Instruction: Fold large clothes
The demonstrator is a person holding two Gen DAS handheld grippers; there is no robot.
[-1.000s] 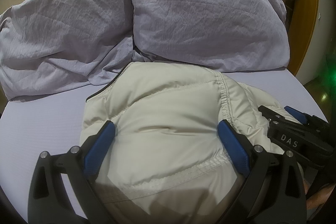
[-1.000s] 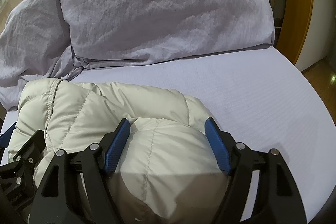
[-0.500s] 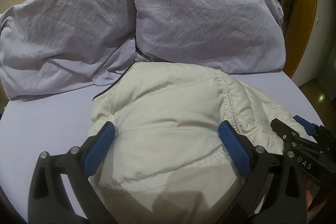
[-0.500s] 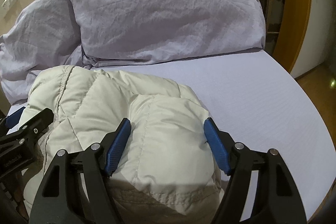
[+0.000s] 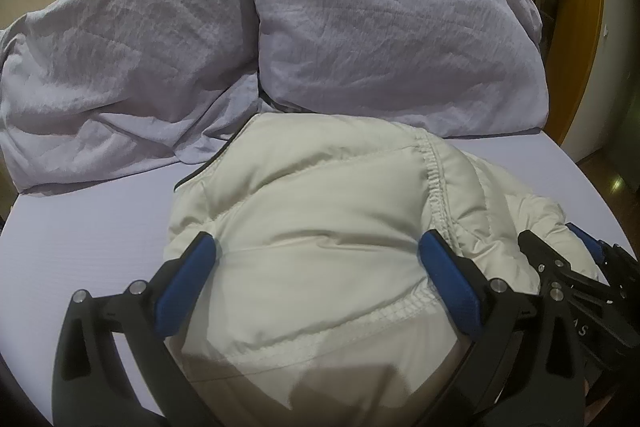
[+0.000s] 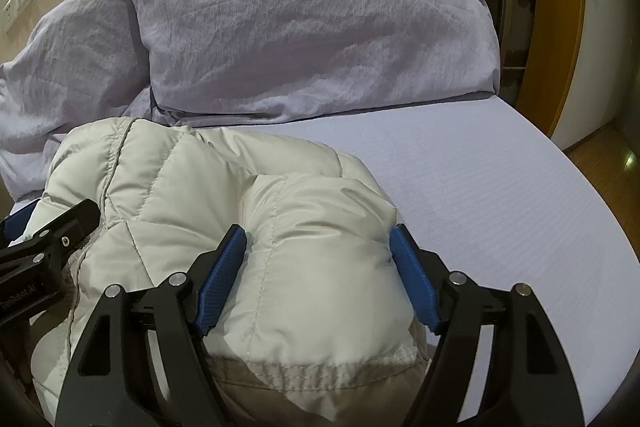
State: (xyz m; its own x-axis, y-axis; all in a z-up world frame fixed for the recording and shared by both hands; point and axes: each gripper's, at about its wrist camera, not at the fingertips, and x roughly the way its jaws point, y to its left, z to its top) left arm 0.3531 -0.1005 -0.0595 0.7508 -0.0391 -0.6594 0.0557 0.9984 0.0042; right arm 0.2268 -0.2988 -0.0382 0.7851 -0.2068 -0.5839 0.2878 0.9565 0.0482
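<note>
A cream puffy quilted jacket (image 5: 320, 211) lies bunched in a folded heap on the lilac bed sheet (image 5: 80, 227). My left gripper (image 5: 316, 247) is open, its blue pads straddling the near part of the jacket. My right gripper (image 6: 318, 239) is open too, its pads on either side of a puffed fold of the jacket (image 6: 224, 195). The right gripper also shows at the right edge of the left wrist view (image 5: 560, 251), and the left gripper at the left edge of the right wrist view (image 6: 52, 223).
Two large lilac pillows (image 5: 380, 27) (image 5: 120, 59) lie against the wall behind the jacket. The sheet (image 6: 500, 187) lies bare to the right. A wooden door frame (image 6: 560, 7) and floor (image 6: 600, 155) are beyond the bed's right edge.
Both grippers have drawn back and up a little from the jacket, which now sits lower and flatter on the bed. Both stay open.
</note>
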